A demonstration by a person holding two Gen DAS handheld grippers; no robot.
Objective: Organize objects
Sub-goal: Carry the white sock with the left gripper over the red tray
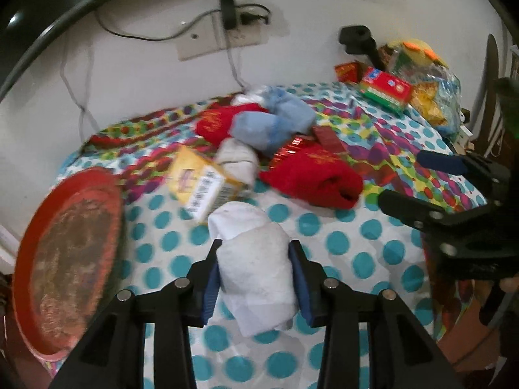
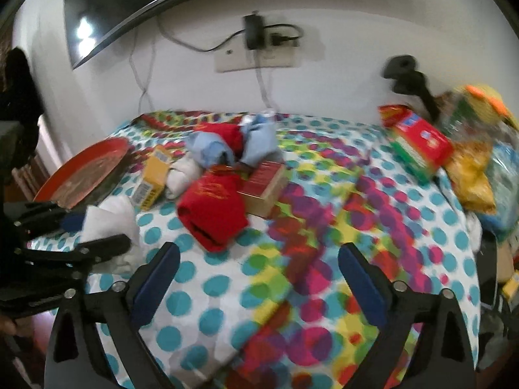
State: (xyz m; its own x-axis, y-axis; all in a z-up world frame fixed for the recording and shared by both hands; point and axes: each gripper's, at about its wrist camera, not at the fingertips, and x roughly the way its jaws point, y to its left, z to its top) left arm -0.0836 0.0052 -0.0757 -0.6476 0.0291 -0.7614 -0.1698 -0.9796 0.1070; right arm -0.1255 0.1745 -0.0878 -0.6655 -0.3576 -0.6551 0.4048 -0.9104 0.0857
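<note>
My left claw (image 1: 256,274) pinches a rolled white sock (image 1: 256,259), its blue pads pressed into both sides of the roll. My right claw (image 2: 259,270) stands spread with nothing between its pads, over the multicoloured part of the cloth.

I take the held sock as my landmark. Under it lies a spotted cloth (image 1: 340,243), white with teal dots near the sock and crowded with red, yellow and purple dots farther off; whether it covers a bench or a bed I cannot tell. To the sock's left a round red tray (image 1: 71,256) sits at the cloth's edge, its lower rim cut off. Just beyond the sock is a yellow box (image 1: 201,184) with a barcode, then a pile of rolled socks.

I count two red rolls (image 1: 311,178), two pale blue rolls (image 1: 275,123) and one more white roll (image 1: 236,159) besides the held one, though the pile overlaps and blurs, so the count is unsure. One dark red box (image 2: 264,184) lies against the nearer red roll. Far right of the sock, a red and green carton (image 1: 386,90) leans on blurred snack packets I cannot count.

Behind everything is a white wall with a socket plate (image 1: 223,39), a black plug and trailing cables.
</note>
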